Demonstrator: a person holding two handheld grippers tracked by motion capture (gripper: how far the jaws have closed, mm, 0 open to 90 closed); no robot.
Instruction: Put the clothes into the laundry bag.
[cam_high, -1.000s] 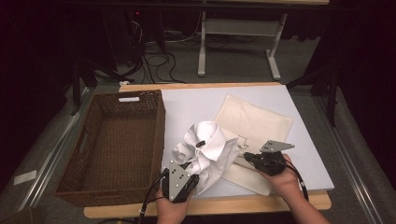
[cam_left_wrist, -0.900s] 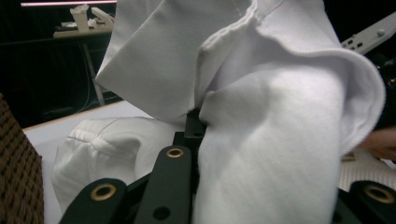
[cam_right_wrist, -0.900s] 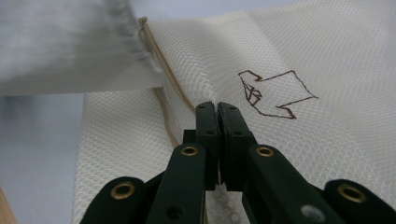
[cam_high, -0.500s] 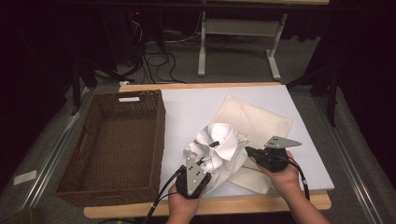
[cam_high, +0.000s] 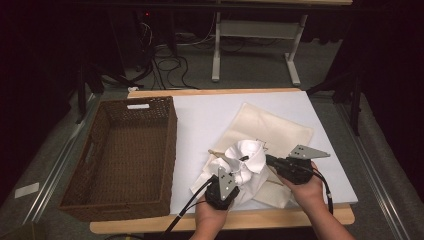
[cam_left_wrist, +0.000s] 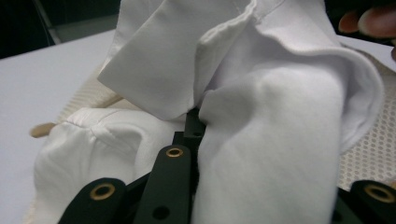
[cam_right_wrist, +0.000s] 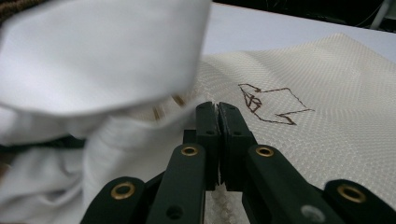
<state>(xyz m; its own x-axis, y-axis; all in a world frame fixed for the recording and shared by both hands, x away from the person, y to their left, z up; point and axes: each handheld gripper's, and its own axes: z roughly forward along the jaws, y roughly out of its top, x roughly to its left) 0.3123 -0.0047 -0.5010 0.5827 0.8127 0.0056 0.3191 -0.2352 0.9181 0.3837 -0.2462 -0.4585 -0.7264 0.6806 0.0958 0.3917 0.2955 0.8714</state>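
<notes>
white garment (cam_high: 243, 162) bunched on cream mesh bag (cam_high: 280, 130), near right part of white table (cam_high: 210, 115), right of wicker basket (cam_high: 125, 150). left gripper (cam_high: 231, 181) clamped on near fold of garment. right gripper (cam_high: 268, 160) jaws pressed together at bag's edge, just right of garment.

Shirt (cam_high: 246, 161) on bag (cam_high: 280, 129); basket (cam_high: 123, 155) left.
</notes>
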